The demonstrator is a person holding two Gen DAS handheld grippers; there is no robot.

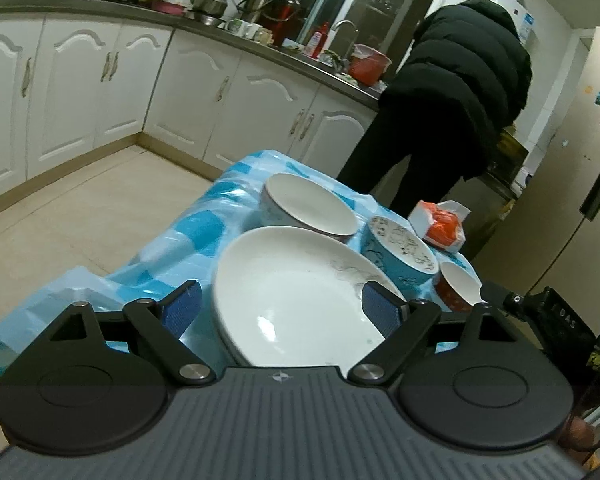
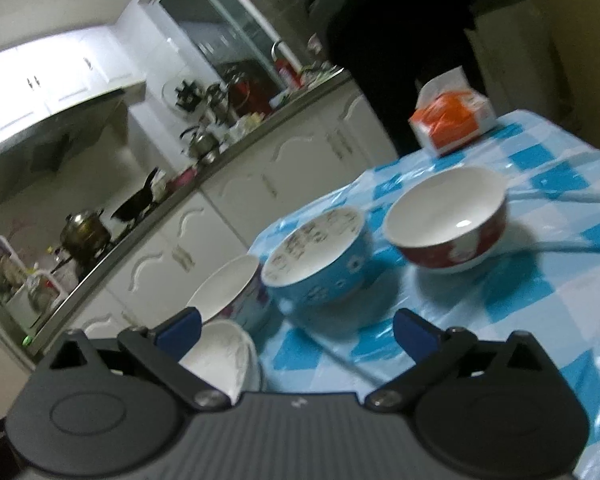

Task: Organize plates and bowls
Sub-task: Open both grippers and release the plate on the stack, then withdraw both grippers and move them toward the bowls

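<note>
A large white plate [image 1: 292,296] lies on the blue checked tablecloth [image 1: 188,236], right in front of my left gripper [image 1: 280,308], which is open with its blue pads on either side of the plate. Beyond it stand a white bowl [image 1: 312,206], a blue patterned bowl [image 1: 400,250] and a small red bowl [image 1: 458,284]. In the right wrist view my right gripper [image 2: 296,330] is open and empty above the cloth [image 2: 540,288]. The blue bowl [image 2: 320,260] and red bowl [image 2: 448,220] are ahead of it, the white bowl [image 2: 232,292] and plate [image 2: 224,356] to its left.
An orange and white tissue pack [image 1: 442,222] sits at the table's far corner; it also shows in the right wrist view [image 2: 452,116]. A person in a black jacket [image 1: 456,92] stands at the kitchen counter [image 1: 260,46] behind the table. White cabinets [image 1: 80,80] line the wall.
</note>
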